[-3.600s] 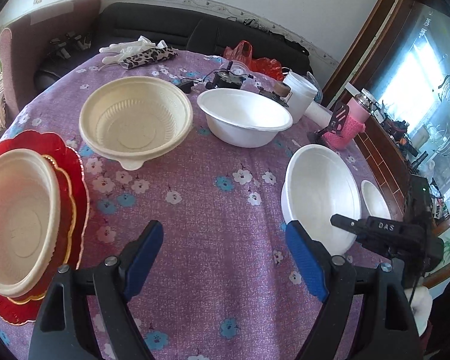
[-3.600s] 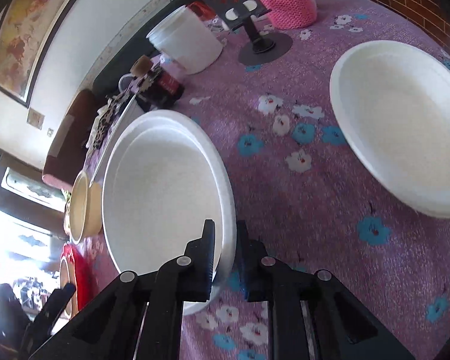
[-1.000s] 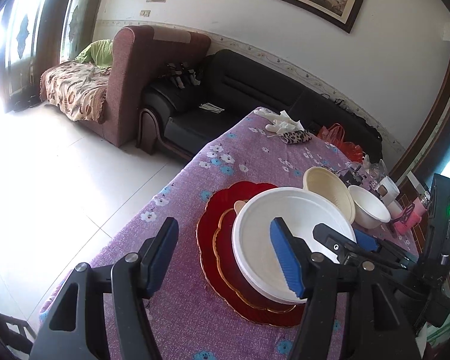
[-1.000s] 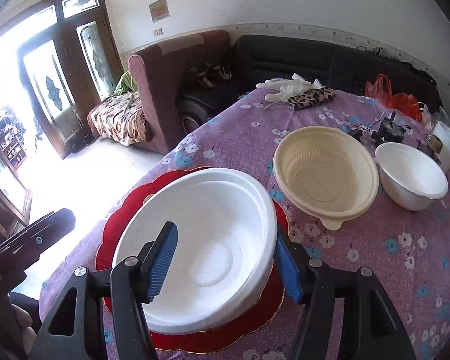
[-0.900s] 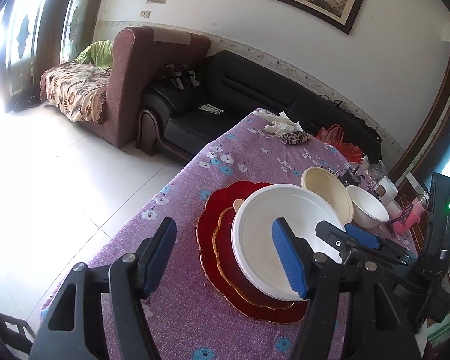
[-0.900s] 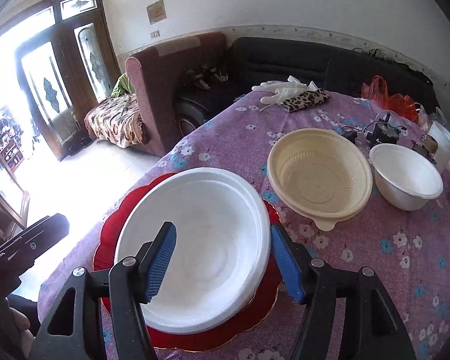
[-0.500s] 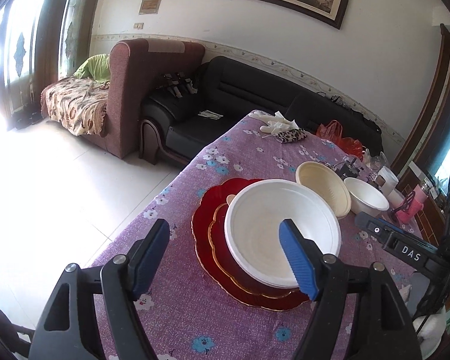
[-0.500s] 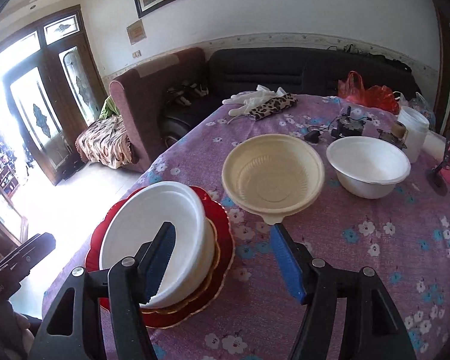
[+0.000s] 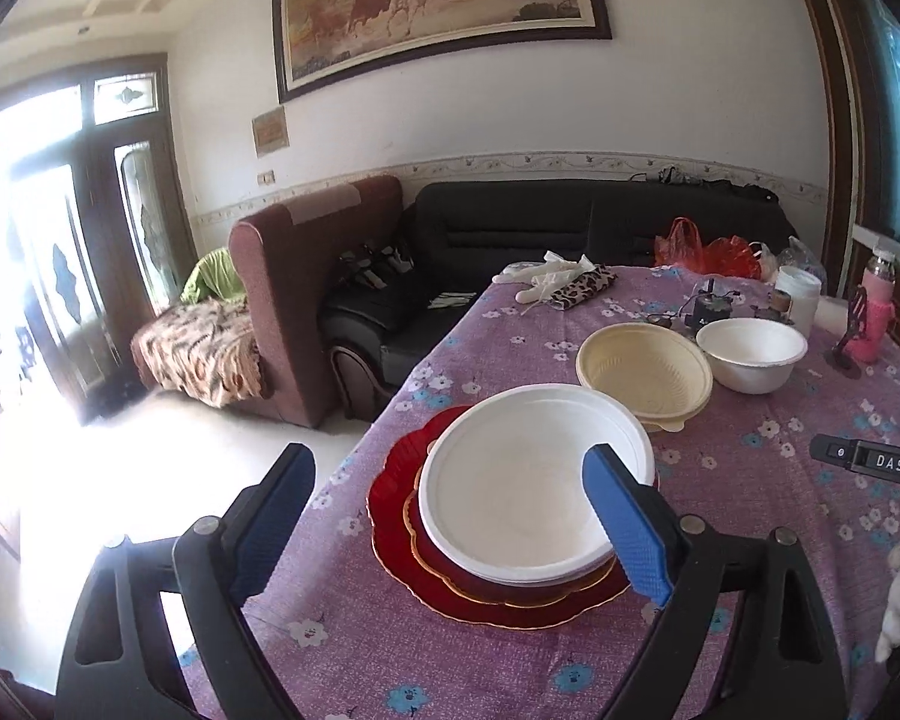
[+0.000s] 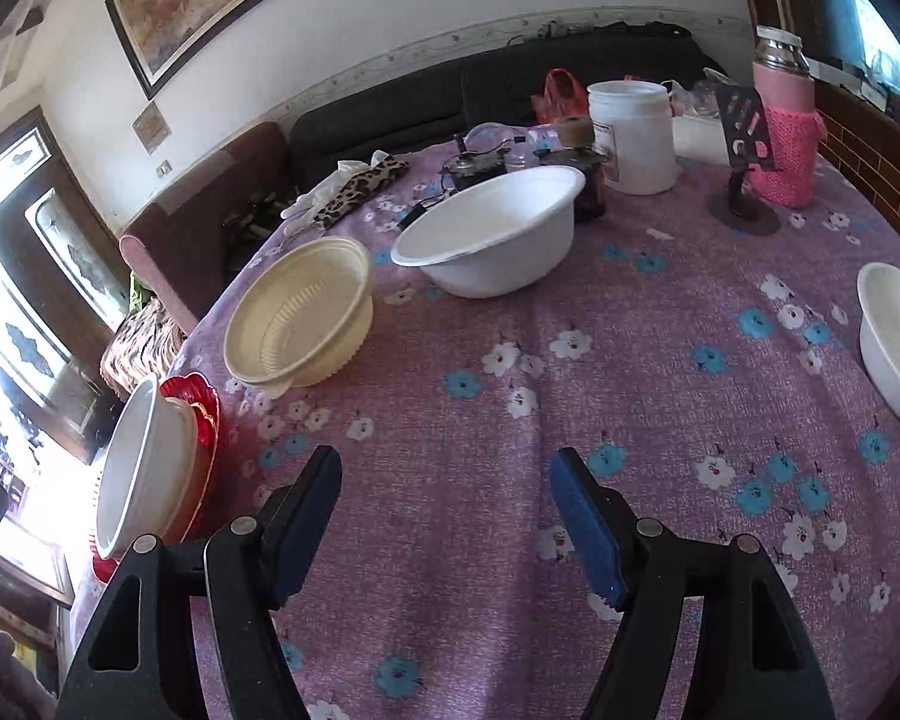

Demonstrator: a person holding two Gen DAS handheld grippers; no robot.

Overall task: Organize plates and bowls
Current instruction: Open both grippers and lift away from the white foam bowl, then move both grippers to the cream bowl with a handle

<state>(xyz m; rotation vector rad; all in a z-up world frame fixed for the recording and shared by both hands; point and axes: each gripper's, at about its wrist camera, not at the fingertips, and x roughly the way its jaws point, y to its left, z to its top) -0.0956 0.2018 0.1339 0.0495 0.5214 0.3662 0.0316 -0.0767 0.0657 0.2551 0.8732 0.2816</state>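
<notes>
**Between bowls: one stacked, three to go**

The white bowl (image 9: 534, 486) sits nested on the red plates (image 9: 402, 516) at the near left edge of the table (image 9: 750, 540), and nothing grips it. From that we judge one stacking step is done and we are between picks.

Just beyond the stack stands the cream bowl (image 10: 300, 315), and touching or nearly touching it, the deep white bowl (image 10: 492, 234). A small white bowl (image 10: 897, 342) stands well apart at the right edge. All three rest upright on the cloth.

Our left gripper (image 9: 444, 528) hangs above the stack with its jaws wide apart and empty. Our right gripper (image 10: 444, 522) is also spread and empty, over bare cloth, facing the loose bowls.

The next move, as we read it, is the right gripper reaching for a rim. The cream bowl is nearest the stack and looks the likely pick. Its thin rim calls for one finger inside and one outside. Beyond the bowls, a jar (image 10: 630, 138) and pink bottle (image 10: 786, 138) crowd the far side.
</notes>
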